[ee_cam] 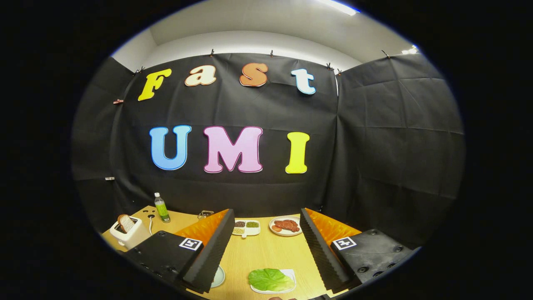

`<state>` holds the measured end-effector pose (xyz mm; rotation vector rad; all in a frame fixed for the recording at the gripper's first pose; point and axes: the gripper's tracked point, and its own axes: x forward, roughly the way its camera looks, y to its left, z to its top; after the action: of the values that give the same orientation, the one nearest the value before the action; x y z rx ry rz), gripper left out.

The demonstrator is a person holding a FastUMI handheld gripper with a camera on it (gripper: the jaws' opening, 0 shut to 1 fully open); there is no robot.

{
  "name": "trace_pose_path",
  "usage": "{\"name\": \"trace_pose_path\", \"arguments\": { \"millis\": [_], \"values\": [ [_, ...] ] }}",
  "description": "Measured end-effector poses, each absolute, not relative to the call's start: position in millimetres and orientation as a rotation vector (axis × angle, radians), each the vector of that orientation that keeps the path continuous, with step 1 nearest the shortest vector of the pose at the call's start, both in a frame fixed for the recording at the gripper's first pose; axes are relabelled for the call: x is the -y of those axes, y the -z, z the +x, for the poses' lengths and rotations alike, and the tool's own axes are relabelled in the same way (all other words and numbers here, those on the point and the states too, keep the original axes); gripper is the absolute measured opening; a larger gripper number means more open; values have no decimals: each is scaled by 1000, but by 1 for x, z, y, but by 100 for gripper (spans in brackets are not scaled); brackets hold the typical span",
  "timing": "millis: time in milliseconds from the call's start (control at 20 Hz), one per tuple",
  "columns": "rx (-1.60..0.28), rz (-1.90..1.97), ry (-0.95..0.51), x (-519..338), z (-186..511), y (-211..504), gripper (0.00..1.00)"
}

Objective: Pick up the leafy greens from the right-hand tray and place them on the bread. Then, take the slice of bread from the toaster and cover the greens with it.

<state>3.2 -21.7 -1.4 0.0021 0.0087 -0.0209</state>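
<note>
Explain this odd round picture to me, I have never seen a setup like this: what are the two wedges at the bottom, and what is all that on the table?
The camera rides on a hand-held two-finger gripper and looks forward along its fingers. Those are the two ridged wedges; they stand wide open and hold nothing.

Below is a wooden table in a booth hung with black cloth. Between the fingers, nearest, lies a leaf of leafy greens on a white tray. Beyond it sit a divided dish of seeds and a plate of meat. Off to the left stands a white toaster with a slice of bread sticking up, and behind it a green bottle.
</note>
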Motion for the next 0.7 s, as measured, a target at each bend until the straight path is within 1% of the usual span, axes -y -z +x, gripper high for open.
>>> {"name": "trace_pose_path", "arguments": {
  "millis": [450,700],
  "values": [
    [-33,-22,-9,19,17,15,97],
    [-98,-30,-42,15,30,44,97]
  ]
}}
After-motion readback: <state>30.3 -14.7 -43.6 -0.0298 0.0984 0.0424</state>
